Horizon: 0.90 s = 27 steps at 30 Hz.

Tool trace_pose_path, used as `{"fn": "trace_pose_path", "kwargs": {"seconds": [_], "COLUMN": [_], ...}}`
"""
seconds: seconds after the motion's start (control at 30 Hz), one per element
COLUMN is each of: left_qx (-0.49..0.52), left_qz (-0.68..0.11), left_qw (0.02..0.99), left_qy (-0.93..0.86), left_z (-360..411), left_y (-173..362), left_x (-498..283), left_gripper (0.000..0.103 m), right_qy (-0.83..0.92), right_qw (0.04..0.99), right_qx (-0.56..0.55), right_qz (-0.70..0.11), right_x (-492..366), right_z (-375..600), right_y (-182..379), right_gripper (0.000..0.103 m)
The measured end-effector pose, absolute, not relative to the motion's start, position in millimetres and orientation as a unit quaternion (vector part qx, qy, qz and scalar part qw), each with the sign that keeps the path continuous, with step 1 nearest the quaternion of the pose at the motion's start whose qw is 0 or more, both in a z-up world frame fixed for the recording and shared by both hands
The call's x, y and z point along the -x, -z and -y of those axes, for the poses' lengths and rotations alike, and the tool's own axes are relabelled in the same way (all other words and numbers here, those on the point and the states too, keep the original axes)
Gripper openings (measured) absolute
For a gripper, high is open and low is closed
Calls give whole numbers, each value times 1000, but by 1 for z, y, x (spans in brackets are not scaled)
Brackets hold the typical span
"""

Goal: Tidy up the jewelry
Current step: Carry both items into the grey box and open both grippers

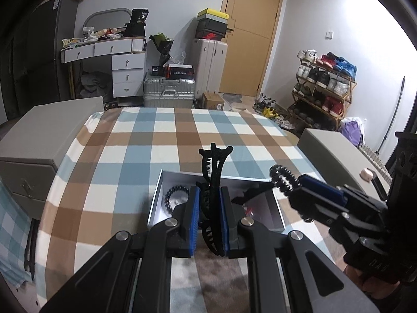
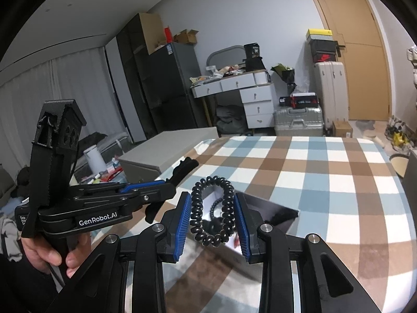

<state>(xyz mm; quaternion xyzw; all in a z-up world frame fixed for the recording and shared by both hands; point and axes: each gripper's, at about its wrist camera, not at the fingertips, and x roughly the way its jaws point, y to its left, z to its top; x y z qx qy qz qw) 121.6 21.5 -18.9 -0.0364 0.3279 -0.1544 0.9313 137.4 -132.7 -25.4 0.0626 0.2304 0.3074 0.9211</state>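
Hair claw [image 1: 212, 182] pinched in left tongs [image 1: 210, 203] — right tongs [image 2: 212, 214] narrow, gripping spiral hair tie [image 2: 211, 208].

Hidden and cut-off parts of two wrist views over a checked table.

In the left wrist view, the left gripper [image 1: 210, 195] covers the middle of the open box [image 1: 263, 210] and part of the bead bracelet [image 1: 175, 195] inside; the black hair claw [image 1: 212, 182] hides its own lower teeth between the pads. The right gripper [image 1: 294, 185] is cut off by the right edge. In the right wrist view, the spiral hair tie [image 2: 212, 211] screens the box's contents, which blur into reflections; the hand [image 2: 52, 253] runs past the left edge.
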Motion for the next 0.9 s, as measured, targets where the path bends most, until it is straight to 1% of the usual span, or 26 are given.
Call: {"fn": "trace_pose_path", "kwargs": {"seconds": [0.57,0.9], "left_qx": [54,62], "left_qz": [-327,-350], "left_qw": [930,920], "left_qy": [161,167], "left_z": [-24,-24], "left_y": [31,47], "left_x": [-152,-168], "left_gripper": [10,10], "right_qy": [-313,-307], "right_qw": [915,911], "right_qx": [-79,-77], "right_qz": [-244,-264], "right_x": [-176,-192], "right_z": [126,122], "right_y": [35,48], "right_gripper": [32,32]}}
